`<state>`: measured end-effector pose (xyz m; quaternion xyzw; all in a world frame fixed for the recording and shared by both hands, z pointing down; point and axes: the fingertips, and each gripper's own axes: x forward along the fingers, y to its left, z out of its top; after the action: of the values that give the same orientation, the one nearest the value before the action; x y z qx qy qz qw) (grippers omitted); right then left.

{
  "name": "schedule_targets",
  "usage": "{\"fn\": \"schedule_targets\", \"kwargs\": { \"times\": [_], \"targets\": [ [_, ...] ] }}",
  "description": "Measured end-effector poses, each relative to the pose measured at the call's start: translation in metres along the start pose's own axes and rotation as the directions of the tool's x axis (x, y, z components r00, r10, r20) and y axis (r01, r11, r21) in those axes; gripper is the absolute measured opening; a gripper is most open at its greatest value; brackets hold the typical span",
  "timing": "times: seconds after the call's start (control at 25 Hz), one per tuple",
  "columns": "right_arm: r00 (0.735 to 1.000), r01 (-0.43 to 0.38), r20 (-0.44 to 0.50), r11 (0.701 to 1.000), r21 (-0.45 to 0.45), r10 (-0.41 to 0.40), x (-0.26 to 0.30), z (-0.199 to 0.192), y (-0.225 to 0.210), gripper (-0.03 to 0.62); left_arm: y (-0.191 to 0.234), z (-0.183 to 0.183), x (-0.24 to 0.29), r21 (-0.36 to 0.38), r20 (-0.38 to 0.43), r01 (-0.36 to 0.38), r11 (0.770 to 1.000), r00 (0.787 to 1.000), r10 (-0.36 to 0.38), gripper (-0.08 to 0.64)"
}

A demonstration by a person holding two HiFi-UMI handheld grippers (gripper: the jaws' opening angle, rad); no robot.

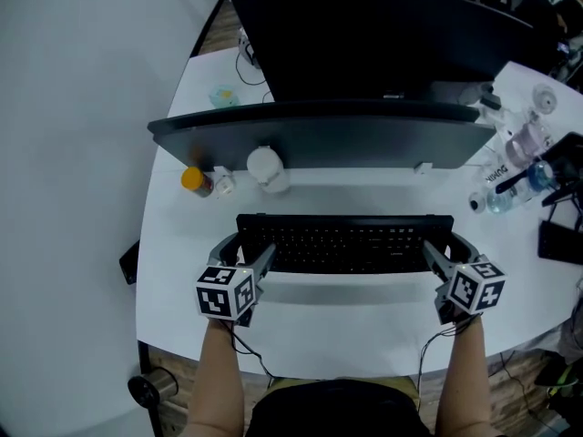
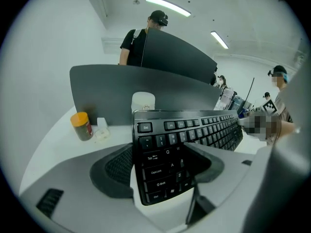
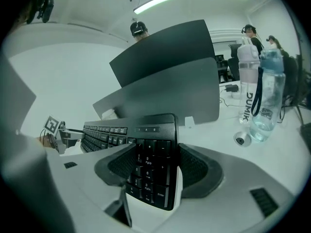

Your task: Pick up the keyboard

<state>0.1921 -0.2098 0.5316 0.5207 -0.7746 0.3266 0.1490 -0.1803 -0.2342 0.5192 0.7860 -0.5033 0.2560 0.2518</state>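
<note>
Head view: left tongs and right tongs each pinch one end of the black keyboard above the white counter.

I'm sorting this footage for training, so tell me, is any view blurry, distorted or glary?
Head view: sharp, evenly lit, a soft shadow on the table beneath the keyboard. Left gripper view: strong fisheye bending, dark corners, ceiling light strips bright without washing anything out. Right gripper view: same fisheye, a cooler greenish cast, keyboard legends readable.
</note>
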Motion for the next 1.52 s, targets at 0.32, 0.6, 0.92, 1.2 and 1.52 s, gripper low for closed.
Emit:
{"fn": "schedule_targets", "kwargs": {
  "times": [0.32,0.6,0.92,1.2,1.52],
  "targets": [
    [0.994,-0.003,0.105,0.999,-0.038,0.007,-0.032,0.055,0.02,0.259,-0.008,0.06,-0.042,0.056,0.119,-0.029,0.998,0.993,0.023,0.319],
    [0.985,0.004,0.17,0.998,-0.064,0.007,-0.062,0.085,0.043,0.259,-0.012,0.09,-0.079,0.078,0.183,-0.04,0.996,0.983,0.025,0.319],
    [0.971,0.012,0.24,0.995,-0.101,0.013,-0.095,0.112,0.071,0.259,-0.015,0.114,-0.123,0.086,0.241,-0.056,0.995,0.97,0.033,0.319],
    [0.958,0.004,0.285,0.992,-0.125,0.032,-0.125,0.13,0.093,0.259,-0.021,0.133,-0.164,0.104,0.296,-0.08,0.991,0.954,0.046,0.319],
    [0.943,0.017,0.331,0.987,-0.157,0.037,-0.156,0.147,0.106,0.259,-0.034,0.151,-0.194,0.121,0.348,-0.085,0.989,0.937,0.038,0.319]
  ]
}}
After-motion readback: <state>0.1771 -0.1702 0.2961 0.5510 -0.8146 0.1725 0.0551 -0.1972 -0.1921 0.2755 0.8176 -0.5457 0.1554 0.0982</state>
